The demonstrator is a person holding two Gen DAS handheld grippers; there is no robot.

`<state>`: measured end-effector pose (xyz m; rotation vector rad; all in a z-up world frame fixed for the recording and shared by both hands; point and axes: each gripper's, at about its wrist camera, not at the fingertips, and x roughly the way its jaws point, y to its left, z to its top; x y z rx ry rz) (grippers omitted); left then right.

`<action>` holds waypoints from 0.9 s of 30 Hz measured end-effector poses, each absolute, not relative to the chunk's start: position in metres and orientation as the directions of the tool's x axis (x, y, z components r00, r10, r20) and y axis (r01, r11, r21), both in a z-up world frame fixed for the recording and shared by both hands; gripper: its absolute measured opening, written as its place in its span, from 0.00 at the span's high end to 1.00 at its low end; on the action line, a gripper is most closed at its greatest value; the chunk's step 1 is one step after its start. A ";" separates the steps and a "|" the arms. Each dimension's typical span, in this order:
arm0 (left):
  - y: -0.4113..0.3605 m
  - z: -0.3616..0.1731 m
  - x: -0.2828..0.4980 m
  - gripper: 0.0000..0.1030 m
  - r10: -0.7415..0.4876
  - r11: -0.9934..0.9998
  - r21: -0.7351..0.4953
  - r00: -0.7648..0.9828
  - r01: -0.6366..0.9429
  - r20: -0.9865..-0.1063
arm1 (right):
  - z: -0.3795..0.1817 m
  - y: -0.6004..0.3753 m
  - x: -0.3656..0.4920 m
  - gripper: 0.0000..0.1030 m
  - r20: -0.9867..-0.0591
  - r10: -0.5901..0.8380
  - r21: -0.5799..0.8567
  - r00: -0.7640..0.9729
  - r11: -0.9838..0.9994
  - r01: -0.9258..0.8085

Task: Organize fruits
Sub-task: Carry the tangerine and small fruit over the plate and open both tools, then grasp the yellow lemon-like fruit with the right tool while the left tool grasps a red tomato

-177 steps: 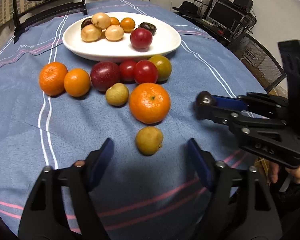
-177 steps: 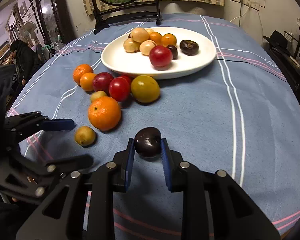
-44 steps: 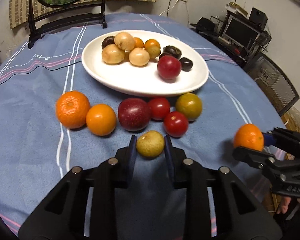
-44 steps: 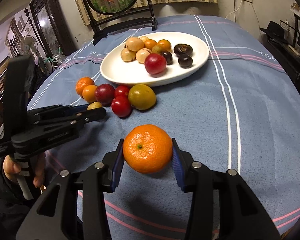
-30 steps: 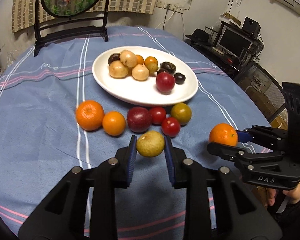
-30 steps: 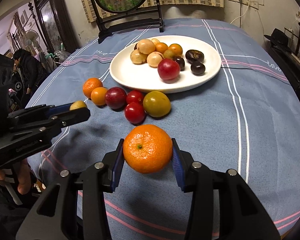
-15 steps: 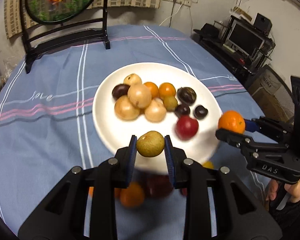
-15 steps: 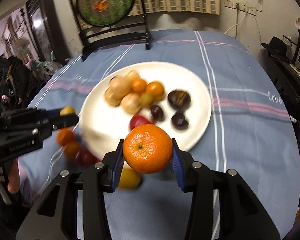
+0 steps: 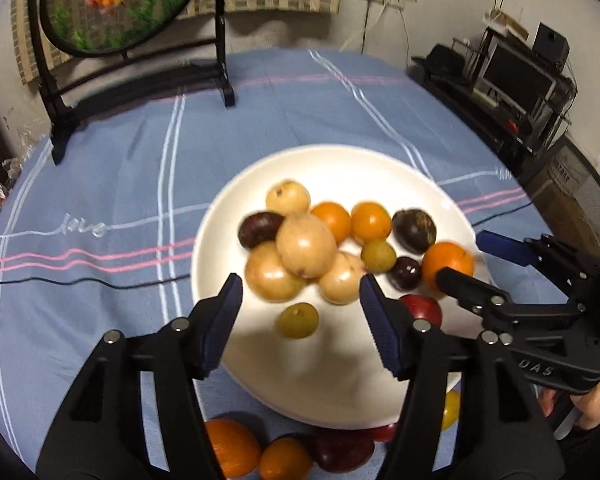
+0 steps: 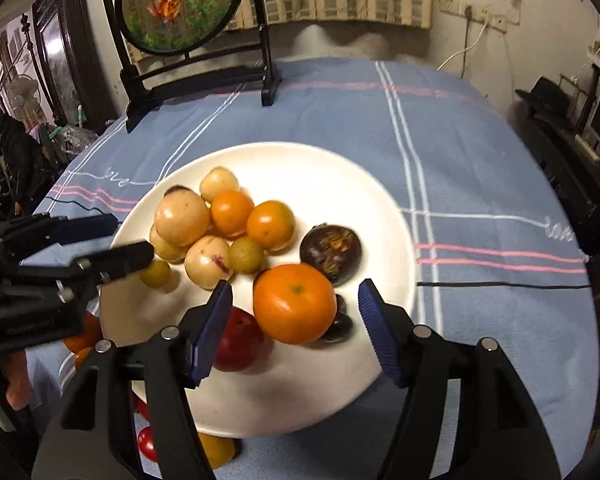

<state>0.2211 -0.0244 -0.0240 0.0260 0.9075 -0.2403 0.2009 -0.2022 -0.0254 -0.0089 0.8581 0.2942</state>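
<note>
Plate (image 10: 380, 216): plain white. Tablecloth (image 10: 480, 168): blue-grey, crossed by white and pink stripes, with white lettering. Large orange (image 10: 295, 303): bright orange, green stem dot. Small round fruit (image 9: 297, 320): olive yellow-green. Piled fruits (image 9: 306, 246): pale tan. Mangosteen (image 10: 329, 249): dark purple-brown. Apple (image 10: 238, 340): deep red. Gripper pads (image 9: 382, 328): blue, ribbed, on black arms. Round screen (image 10: 180, 4): black frame, orange fish and green plants.

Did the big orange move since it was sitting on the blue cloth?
Yes. The big orange went from the tablecloth up over the white plate, and the right gripper fingers have just opened, letting it go.
</note>
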 end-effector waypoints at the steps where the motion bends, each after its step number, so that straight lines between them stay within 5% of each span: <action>1: -0.022 -0.019 0.216 0.39 -0.190 0.975 -0.075 0.605 0.210 -0.774 | -0.019 -0.206 0.193 0.36 -0.737 0.254 0.113 0.626 0.960 -0.256; 4: -0.010 -0.008 0.191 0.32 -0.164 0.982 -0.065 0.641 0.175 -0.749 | -0.009 -0.210 0.174 0.36 -0.716 0.278 0.137 0.640 0.955 -0.262; 14: -0.007 -0.035 0.099 0.31 -0.204 0.973 -0.079 0.656 0.215 -0.727 | -0.023 -0.196 0.085 0.36 -0.732 0.350 0.190 0.585 0.929 -0.318; 27: 0.035 -0.049 0.055 0.32 -0.198 0.980 -0.133 0.654 0.147 -0.730 | -0.040 -0.187 0.075 0.36 -0.736 0.327 0.184 0.593 0.939 -0.289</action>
